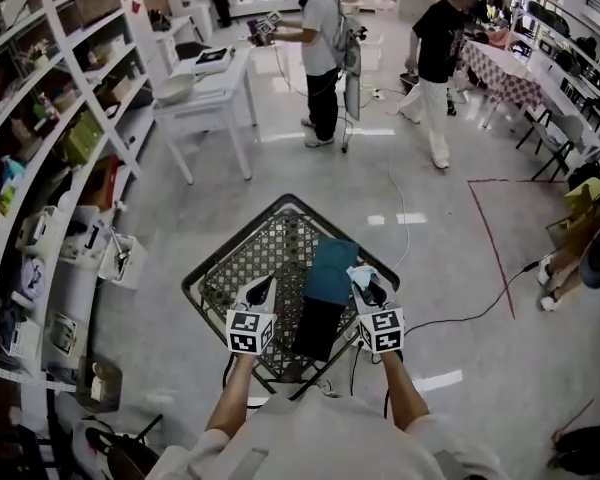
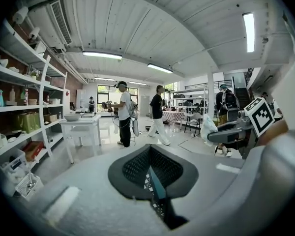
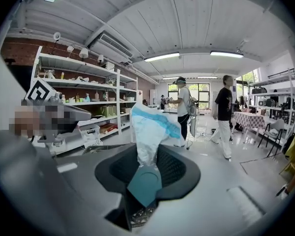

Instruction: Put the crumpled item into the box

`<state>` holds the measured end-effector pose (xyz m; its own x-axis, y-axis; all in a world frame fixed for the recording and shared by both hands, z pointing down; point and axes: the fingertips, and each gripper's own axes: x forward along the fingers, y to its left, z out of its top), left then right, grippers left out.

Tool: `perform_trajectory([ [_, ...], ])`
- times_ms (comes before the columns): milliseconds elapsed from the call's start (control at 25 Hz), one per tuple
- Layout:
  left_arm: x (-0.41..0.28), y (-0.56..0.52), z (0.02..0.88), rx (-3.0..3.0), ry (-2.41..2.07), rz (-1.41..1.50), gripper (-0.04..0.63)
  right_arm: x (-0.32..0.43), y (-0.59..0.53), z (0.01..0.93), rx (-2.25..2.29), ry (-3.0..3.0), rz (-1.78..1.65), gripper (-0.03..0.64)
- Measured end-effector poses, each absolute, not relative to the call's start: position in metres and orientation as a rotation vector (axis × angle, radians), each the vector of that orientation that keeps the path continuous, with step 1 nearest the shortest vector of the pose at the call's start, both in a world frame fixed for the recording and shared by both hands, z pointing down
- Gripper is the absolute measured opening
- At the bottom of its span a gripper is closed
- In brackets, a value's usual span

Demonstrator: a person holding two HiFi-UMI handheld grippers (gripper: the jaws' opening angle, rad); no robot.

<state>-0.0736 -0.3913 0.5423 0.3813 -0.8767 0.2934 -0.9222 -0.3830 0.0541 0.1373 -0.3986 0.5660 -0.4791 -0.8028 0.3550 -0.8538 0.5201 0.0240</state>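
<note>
The crumpled item (image 1: 361,272), a white wad with a blue stripe, sticks up from my right gripper (image 1: 368,286), which is shut on it. In the right gripper view the crumpled item (image 3: 150,124) rises straight ahead above the teal box (image 3: 145,183). The box (image 1: 332,268) lies on a black mesh table (image 1: 242,258), just left of the right gripper. My left gripper (image 1: 259,292) hovers over the mesh left of the box with nothing in it; its jaws are too unclear to read. From the left gripper view the right gripper (image 2: 231,130) and the wad (image 2: 208,128) show at the right.
Shelves (image 1: 50,168) full of goods line the left side, with a white basket (image 1: 120,258) at their foot. A white table (image 1: 205,93) stands behind. Two people (image 1: 320,58) (image 1: 438,68) stand further back. A cable (image 1: 460,318) and red floor tape (image 1: 490,233) lie to the right.
</note>
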Motion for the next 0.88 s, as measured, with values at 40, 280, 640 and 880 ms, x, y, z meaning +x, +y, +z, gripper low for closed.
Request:
perform_trajectory([
  [40,-0.075,-0.395,0.545,2.422,-1.611,0.328,0.006,0.136,-0.403,0.569,1.371,-2.443,0.231,0.103],
  [280,-0.080,-0.402,0.559,2.394,-1.607,0.366,0.006,0.132,-0.412,0.591,1.334,-2.430,0.283,0.103],
  [640,-0.090,-0.405,0.589,2.391,-1.514,0.401,0.006,0.115,-0.405,0.622,1.334,-2.367,0.356,0.103],
  [880,-0.089,-0.400,0.611,2.405,-1.427,0.431,0.006,0.108,-0.388,0.646,1.349,-2.310,0.421,0.103],
])
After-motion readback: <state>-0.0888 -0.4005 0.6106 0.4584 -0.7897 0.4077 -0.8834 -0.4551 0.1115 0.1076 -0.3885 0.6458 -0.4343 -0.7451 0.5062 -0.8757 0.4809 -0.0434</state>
